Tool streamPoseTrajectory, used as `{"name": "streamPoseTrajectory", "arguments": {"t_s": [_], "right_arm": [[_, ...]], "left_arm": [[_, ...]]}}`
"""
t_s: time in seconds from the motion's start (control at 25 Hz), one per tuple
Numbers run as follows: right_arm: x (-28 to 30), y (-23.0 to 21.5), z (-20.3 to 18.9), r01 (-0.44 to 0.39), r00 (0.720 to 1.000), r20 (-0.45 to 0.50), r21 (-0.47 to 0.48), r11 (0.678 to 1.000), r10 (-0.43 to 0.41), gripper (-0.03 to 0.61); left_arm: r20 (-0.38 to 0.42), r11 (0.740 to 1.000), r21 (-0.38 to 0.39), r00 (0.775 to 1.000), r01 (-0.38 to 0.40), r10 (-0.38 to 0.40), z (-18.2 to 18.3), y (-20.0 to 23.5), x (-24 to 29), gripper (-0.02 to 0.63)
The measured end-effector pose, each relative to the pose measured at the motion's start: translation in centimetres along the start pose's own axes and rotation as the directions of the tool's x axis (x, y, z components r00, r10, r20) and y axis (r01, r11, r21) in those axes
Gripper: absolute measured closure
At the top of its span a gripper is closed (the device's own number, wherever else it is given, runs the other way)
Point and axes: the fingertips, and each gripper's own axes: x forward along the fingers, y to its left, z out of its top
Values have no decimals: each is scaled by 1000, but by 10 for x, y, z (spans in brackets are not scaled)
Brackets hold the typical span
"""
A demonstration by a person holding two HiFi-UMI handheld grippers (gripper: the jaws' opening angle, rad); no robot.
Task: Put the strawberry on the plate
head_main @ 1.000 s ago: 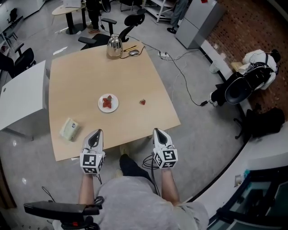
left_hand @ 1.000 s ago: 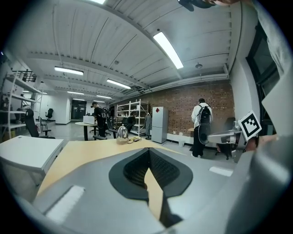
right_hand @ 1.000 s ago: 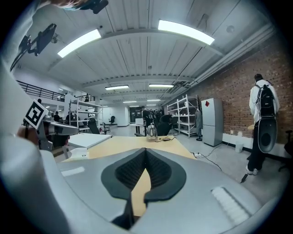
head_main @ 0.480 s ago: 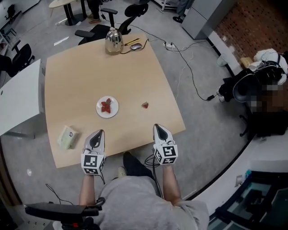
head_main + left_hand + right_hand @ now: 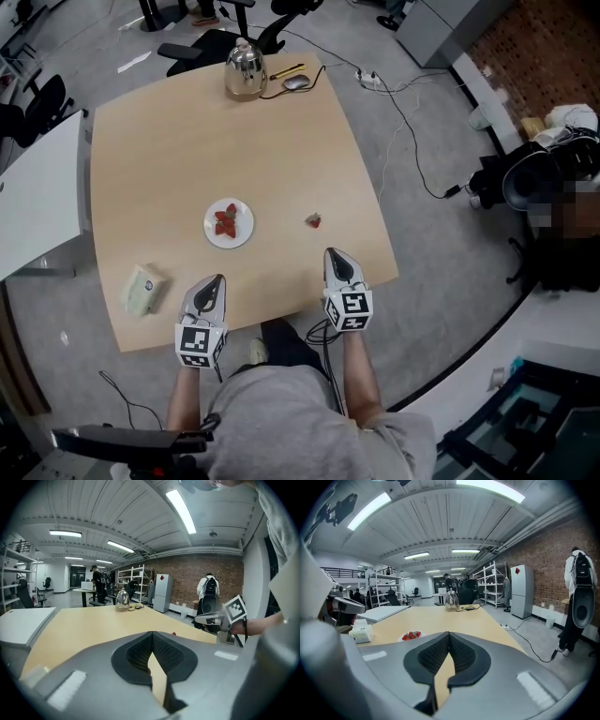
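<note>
Near the front edge of the table [image 5: 169, 159], the left gripper [image 5: 217, 278] and the right gripper [image 5: 332, 252] were held side by side, both pointing across the wood. In each gripper view the black padded jaws met at their tips with nothing between them, so both tools were closed and empty. The hands holding them were mostly hidden behind the marker cubes in the head view, and only the forearms showed.

The loose strawberry [image 5: 313, 220] lay on the bare tabletop just ahead of the right gripper, well apart from the white plate [image 5: 229, 224] to its left. In the left gripper view it was no more than a red speck above the grey gripper body; in the right gripper view that gripper's own body covered the spot where it lay. The plate already carried red strawberries [image 5: 225, 221], bunched too closely to count. From the left gripper view the plate was blocked by the gripper body.

A pale packet [image 5: 142, 289] sat near the table's left front corner, its print too small to read. A shiny kettle [image 5: 244, 71] stood at the far edge.
</note>
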Motion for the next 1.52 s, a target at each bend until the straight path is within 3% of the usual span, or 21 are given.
{"name": "streamPoseTrajectory", "arguments": {"t_s": [0.44, 0.68, 1.12, 1.52], "right_arm": [[59, -18, -34, -17, 994, -105, -5, 1000, 16, 548], [85, -26, -52, -29, 987, -160, -2, 1000, 29, 514], [115, -41, -81, -37, 972, -231, 29, 999, 42, 431], [134, -48, -99, -40, 959, -281, 30, 999, 46, 399]], "left_arm": [[-49, 999, -33, 999, -14, 13, -12, 14, 13, 594], [-64, 995, -100, 998, -23, 17, -16, 19, 16, 594], [-93, 993, -107, 995, -57, 47, -18, 24, 22, 594], [-115, 990, -118, 991, -82, 68, -19, 29, 29, 594]]}}
